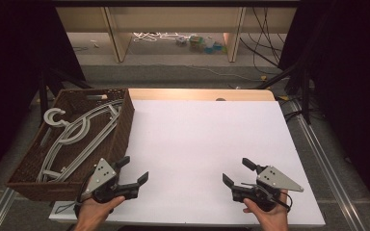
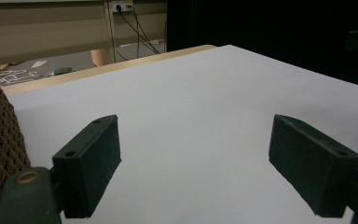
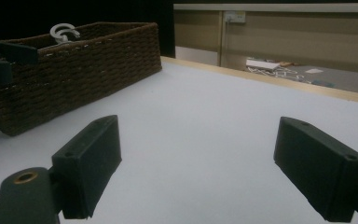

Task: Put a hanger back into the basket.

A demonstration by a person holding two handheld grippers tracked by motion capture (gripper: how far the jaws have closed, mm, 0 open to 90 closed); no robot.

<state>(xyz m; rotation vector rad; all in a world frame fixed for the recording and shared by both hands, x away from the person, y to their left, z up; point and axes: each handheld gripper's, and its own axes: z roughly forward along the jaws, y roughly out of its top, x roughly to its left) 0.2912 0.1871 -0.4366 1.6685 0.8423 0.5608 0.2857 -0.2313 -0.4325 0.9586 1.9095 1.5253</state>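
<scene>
Left tool (image 1: 134, 170): jaws wide apart, nothing between them. Sits low over the near-left part of the bench (image 1: 202, 144), held by the left hand (image 1: 94, 211), grey three-cornered plate on top. In the left gripper view both jaws stand apart over bare white surface, with brown weave at the left edge of the frame.

Right tool (image 1: 238, 172): jaws also spread wide, holding nothing. Near-right part of the bench, held by the right hand (image 1: 267, 214), cable trailing at the grip. In the right gripper view the jaws frame bare white surface, with the basket beyond them to the left.

The two tools are well apart, both pointing away from the person and angled slightly inward.

Basket (image 1: 120, 130): brown wicker, rectangular, at the left edge of the bench, overhanging it to the left. Its near-right corner is just beside the left tool; cannot tell if they touch.

Hangers (image 1: 72, 137): several grey plastic ones lying stacked inside the basket, running lengthwise, hooks toward the far-left corner. One hook (image 3: 64, 32) pokes above the rim in the right gripper view. Exact count unclear.

Neither tool touches the hangers. White bench top between the tools is bare; wooden strip shows along its far edge.
</scene>
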